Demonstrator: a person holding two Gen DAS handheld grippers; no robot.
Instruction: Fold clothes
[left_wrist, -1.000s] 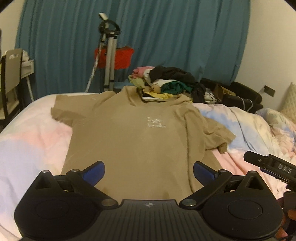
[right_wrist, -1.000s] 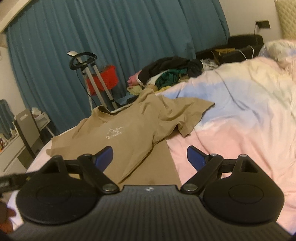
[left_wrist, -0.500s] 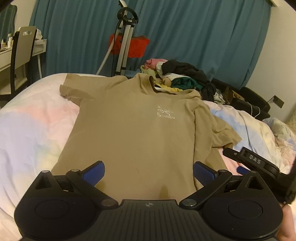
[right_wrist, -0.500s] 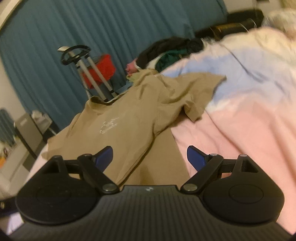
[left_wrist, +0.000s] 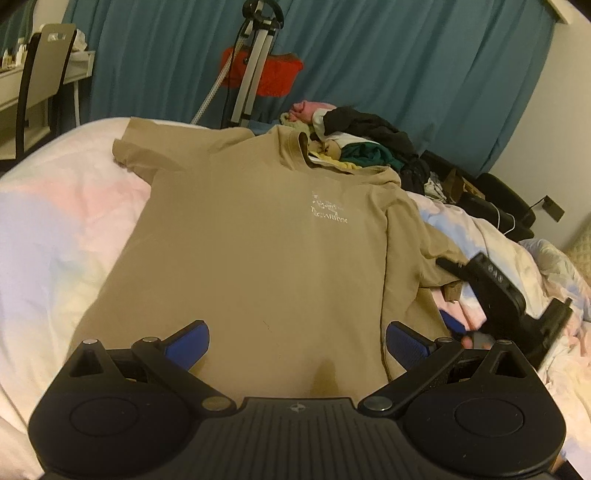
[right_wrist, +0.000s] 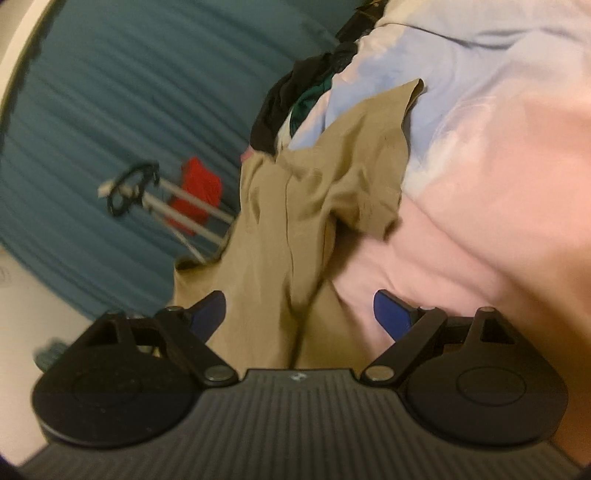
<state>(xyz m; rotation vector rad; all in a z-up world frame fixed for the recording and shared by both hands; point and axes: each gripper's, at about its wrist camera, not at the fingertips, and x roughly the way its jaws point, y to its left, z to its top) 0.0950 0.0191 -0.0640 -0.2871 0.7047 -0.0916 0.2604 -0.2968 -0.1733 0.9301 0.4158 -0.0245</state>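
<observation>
One tan T-shirt spread flat on the bed ahead of the left gripper, fingers spread wide, right gripper likewise spread over the shirt's rumpled side, holding nothing

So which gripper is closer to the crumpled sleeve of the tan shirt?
The right gripper. It is just short of the crumpled sleeve, at that edge of the tan shirt. The left gripper hovers over the hem's middle, farther away.
</observation>
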